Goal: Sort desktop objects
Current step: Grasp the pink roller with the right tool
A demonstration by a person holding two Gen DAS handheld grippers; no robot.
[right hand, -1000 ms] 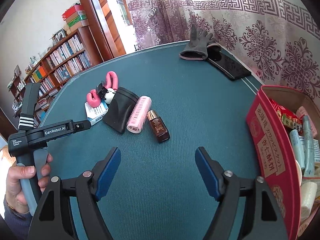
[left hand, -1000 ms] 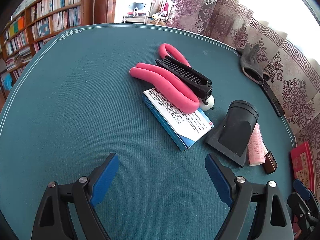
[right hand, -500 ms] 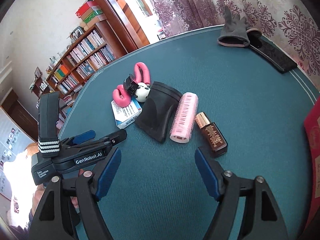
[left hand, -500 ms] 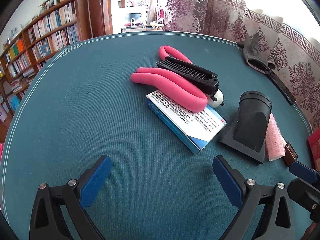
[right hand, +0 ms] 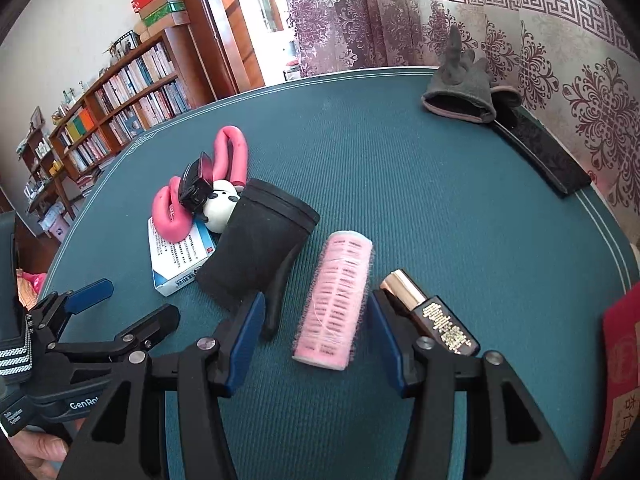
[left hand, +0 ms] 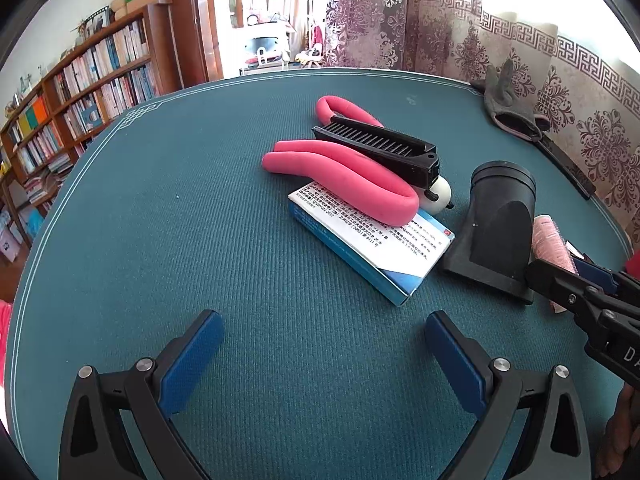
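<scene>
the right gripper [right hand: 316,336] sits low in the right wrist view with its jaws closing around the pink hair roller [right hand: 334,300] — the roller lies between the blue pads, which do not yet press on it. just right of the roller, at the lower right of centre, lies a small dark bottle with a gold cap [right hand: 430,314], partly behind the right-hand pad. left of the roller a black dryer nozzle [right hand: 256,240] rests on the teal table [right hand: 420,208]. beyond it, at centre left, a white and blue box [right hand: 176,256] carries a pink foam grip [right hand: 172,216], a black comb [right hand: 196,184] and a small white panda figure [right hand: 220,206]. a grey glove [right hand: 460,88] lies at the upper right beside a flat black case [right hand: 536,152], and a red box [right hand: 622,360] shows at the right edge.

the left gripper [left hand: 324,354] — seen at the bottom of the left wrist view — hovers over bare table with its jaws released wide, nothing between them.
</scene>
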